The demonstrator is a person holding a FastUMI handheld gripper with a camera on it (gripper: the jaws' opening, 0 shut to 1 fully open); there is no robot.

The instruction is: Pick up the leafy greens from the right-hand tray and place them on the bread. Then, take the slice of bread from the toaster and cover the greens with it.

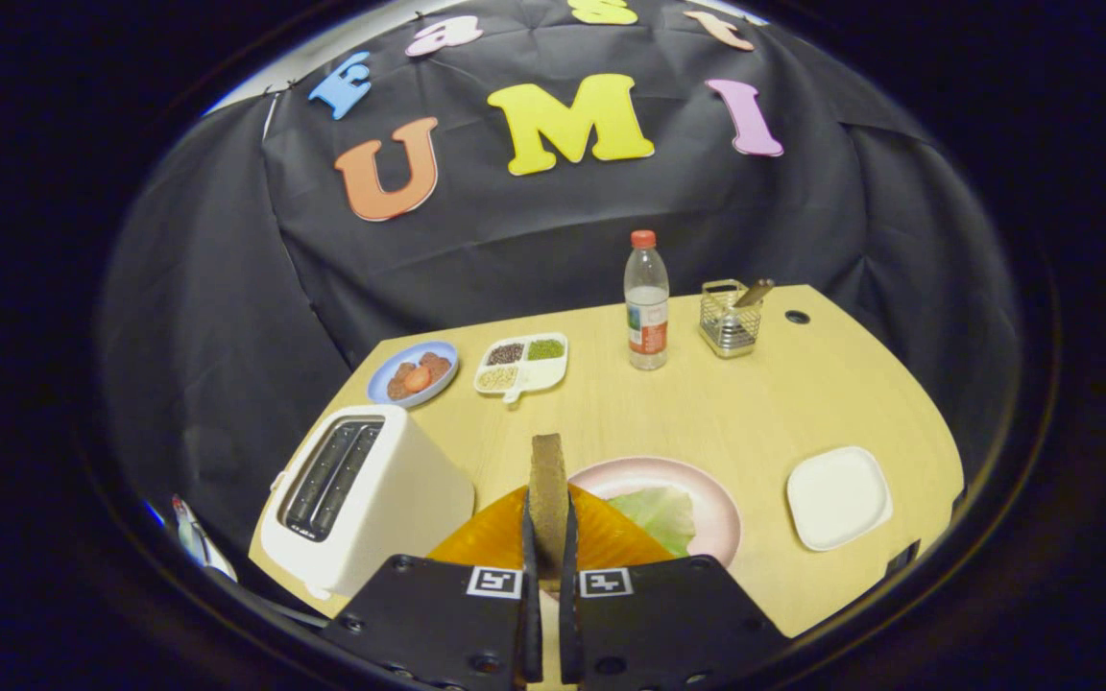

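Black cloth hangs behind a pale wooden table [707, 413]. At 6 o'clock the gripper [547, 537] is clenched on a brown bread slice [547, 489] held upright on its edge, both fingers [527, 576] pressing its faces; the slice's lower part is hidden between them. Beneath it a round pink plate [707, 485] carries pale green leafy greens [659, 513] on an orange slice of bread [491, 537], both partly covered by the gripper. A white 2-slot toaster [366, 494] stands at 8 o'clock, its slots too dark to make out. At 3 o'clock lies a square white tray [838, 497].
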